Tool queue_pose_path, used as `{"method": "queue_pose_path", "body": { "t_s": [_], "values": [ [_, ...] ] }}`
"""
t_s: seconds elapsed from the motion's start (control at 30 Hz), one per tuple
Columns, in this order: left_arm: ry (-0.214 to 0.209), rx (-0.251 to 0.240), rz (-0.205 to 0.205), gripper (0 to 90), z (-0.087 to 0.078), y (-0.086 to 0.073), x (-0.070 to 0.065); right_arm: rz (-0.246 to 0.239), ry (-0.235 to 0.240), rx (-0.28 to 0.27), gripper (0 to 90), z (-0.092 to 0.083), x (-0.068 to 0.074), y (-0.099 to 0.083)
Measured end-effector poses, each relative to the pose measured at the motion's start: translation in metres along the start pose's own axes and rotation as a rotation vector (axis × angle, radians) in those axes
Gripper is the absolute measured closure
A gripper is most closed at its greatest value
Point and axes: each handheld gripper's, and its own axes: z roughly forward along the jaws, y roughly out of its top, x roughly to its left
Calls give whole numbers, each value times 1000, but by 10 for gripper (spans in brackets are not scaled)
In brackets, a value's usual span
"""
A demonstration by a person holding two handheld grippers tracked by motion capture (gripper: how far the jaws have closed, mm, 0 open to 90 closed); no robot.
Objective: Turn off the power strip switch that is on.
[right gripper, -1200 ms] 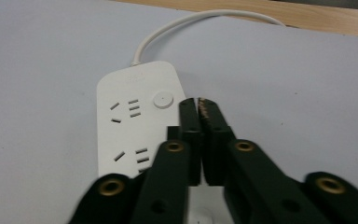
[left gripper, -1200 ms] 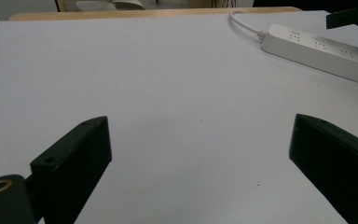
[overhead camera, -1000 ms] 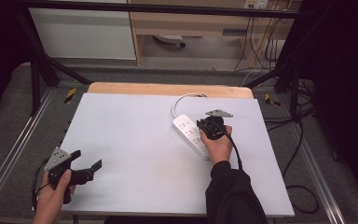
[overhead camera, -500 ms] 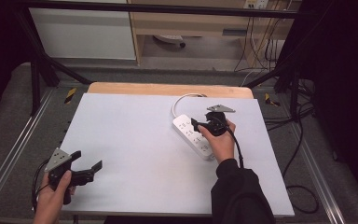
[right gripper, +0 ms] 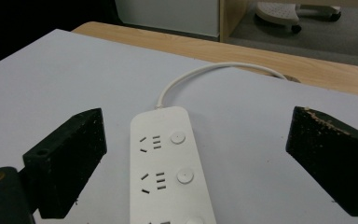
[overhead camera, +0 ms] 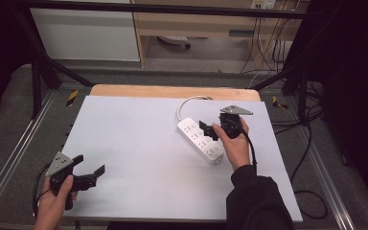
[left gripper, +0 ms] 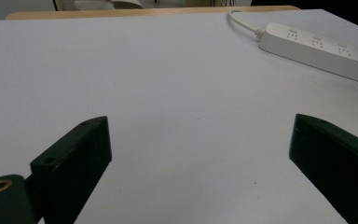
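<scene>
Your right tongs (overhead camera: pixel 210 130) have lifted off the power strip (overhead camera: pixel 201 139) and have just been opening, nothing between them; the strip lies released on the desk (overhead camera: pixel 139 143). Your left tongs (overhead camera: pixel 90 176) wait spread, well apart.

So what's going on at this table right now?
A person is working at a white table with a hand-held gripper in each hand. The right gripper hangs just above a white power strip; its fingers have just been opening, stand wide to either side of the strip and press on nothing. The strip lies flat, its cord curling toward the far edge. The left gripper waits open near the front left corner.
</scene>
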Motion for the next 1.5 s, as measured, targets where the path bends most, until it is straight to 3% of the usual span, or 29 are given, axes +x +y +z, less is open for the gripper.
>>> {"method": "queue_pose_path", "body": {
  "t_s": [0.57,0.83,1.0,1.37,1.5],
  "values": [
    [4,0,-14,50,1,0,0,-35,14,-27,65,-40,-13,-4],
    [2,-2,-5,50,0,1,-2,-7,20,-52,49,-57,-22,-14],
    [-5,-2,-9,52,1,0,0,21,79,-41,37,-71,-25,-25],
    [-5,-5,1,53,0,0,-2,-2,53,-97,42,-102,-28,-43],
    [1,0,-13,54,1,-1,1,-1,51,-115,41,-114,-29,-49]
  ]
}}
